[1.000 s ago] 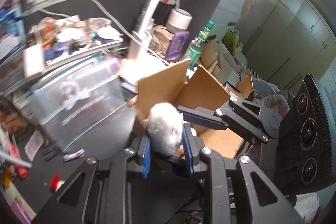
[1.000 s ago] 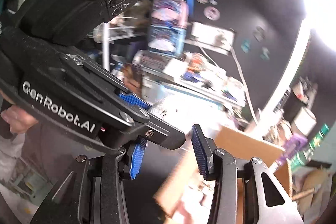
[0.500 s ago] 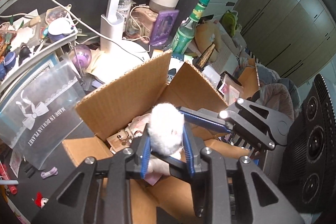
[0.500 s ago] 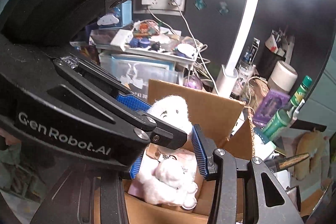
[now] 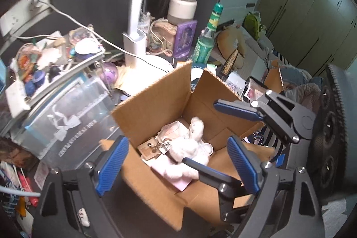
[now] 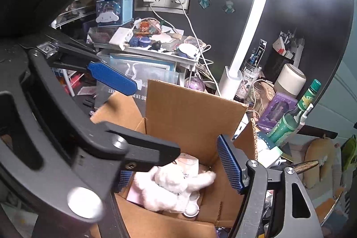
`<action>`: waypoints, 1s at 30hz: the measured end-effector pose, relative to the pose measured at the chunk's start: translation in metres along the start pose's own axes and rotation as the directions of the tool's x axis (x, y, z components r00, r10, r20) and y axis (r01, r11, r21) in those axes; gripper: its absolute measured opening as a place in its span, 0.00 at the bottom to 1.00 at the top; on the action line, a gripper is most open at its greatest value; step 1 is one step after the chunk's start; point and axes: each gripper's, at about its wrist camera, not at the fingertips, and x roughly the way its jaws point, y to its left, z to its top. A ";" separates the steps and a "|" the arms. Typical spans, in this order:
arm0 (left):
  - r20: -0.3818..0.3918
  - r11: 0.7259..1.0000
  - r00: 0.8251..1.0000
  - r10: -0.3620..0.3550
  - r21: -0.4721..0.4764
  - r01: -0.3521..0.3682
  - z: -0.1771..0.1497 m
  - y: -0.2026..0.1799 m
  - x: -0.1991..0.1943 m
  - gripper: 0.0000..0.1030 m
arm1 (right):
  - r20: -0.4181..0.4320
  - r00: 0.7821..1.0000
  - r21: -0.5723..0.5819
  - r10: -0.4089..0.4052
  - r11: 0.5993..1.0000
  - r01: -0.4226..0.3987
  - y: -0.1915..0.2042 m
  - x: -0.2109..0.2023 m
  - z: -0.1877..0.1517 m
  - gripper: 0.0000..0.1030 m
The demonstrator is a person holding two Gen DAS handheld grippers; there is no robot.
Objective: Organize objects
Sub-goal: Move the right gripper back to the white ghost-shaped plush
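Below, a white plush toy (image 5: 189,144) is seen lying inside the cardboard box (image 5: 156,104), beneath the left gripper (image 5: 176,166), its jaws opening with nothing pinched, right gripper (image 6: 178,162) jaws likewise opening above the toy, untouched, green bottle (image 6: 290,124) beyond the box on the bench.

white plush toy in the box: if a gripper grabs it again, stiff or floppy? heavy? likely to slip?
The white plush toy lies slumped in the cardboard box with one limb splayed, so it is probably floppy and would sag. Its fluffy pile suggests it is light and would squash between pads. The fuzzy surface should grip rather than slip, though fur alone may pull loose.
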 end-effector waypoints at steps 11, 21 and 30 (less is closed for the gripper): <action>0.177 0.985 0.975 0.133 -0.130 -0.111 -0.075 0.064 -0.087 0.98 | 0.073 0.965 -0.046 0.252 0.967 -0.249 0.059 -0.011 0.017 0.65; 0.199 0.910 0.933 0.300 -0.354 -0.217 -0.182 0.129 -0.118 0.98 | -0.056 0.829 -0.135 0.556 0.819 -0.558 0.178 0.031 0.018 0.64; 0.112 0.842 0.930 0.350 -0.473 -0.259 -0.247 0.167 -0.106 0.98 | -0.220 0.817 -0.089 0.534 0.823 -0.562 0.218 0.133 -0.012 0.58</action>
